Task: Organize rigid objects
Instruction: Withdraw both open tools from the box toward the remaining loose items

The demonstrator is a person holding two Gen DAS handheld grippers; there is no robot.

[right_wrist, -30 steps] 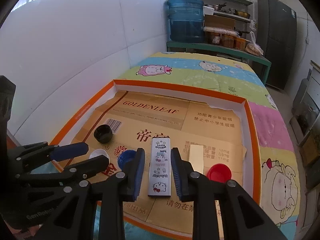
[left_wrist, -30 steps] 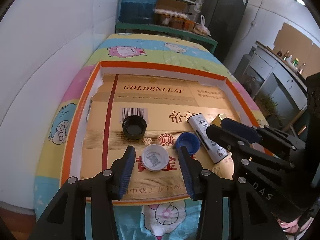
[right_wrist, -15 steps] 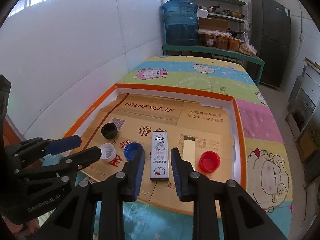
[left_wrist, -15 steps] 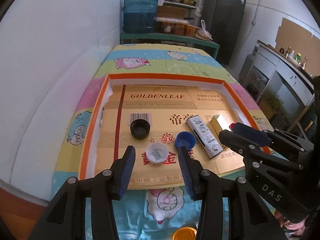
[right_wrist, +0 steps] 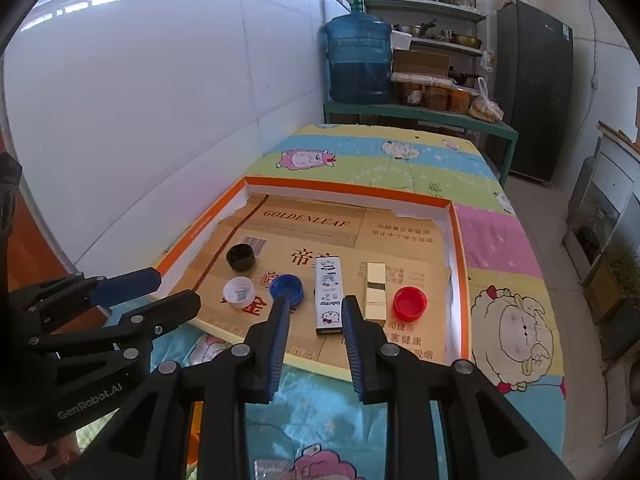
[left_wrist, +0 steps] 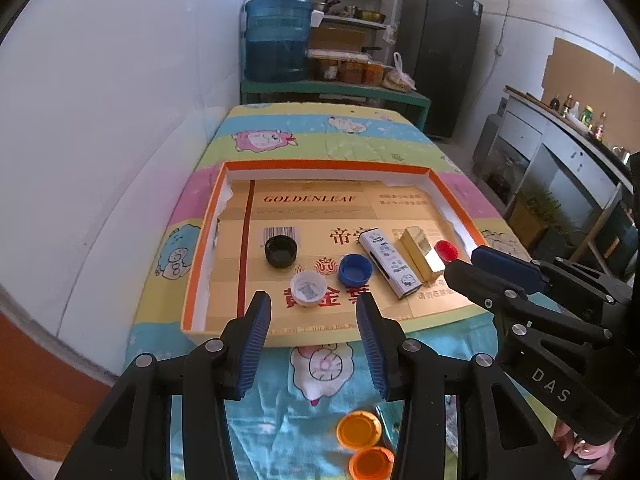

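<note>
A shallow cardboard tray (left_wrist: pixel 202 248) with an orange rim sits on a tabletop (left_wrist: pixel 320 136) covered by a cartoon cloth. Inside the tray, from the left, lie a black bottle cap (left_wrist: pixel 281 251), a white bottle cap (left_wrist: pixel 308 288) and a blue bottle cap (left_wrist: pixel 355 269), all with the open side up. Just beside the blue cap lies a long white box with cartoon pictures (left_wrist: pixel 389 263). A shiny gold box (left_wrist: pixel 422 254) lies next to it, and a red bottle cap (left_wrist: pixel 446 249) sits just past the gold box, near the tray's right wall.

Two orange bottle caps (left_wrist: pixel 359 429) rest on the cloth outside the tray, at the near edge, one touching the other.

The left hand-held gripper (left_wrist: pixel 312 340) hangs above the near edge of the tray. Its two blue pads are spread apart and nothing is between them. The right hand-held gripper (right_wrist: pixel 314 338) hangs over the near edge too, in line with the white box. Its pads have a narrower gap, and they pinch nothing. The white box lies flat in the tray, apart from both pads.
</note>
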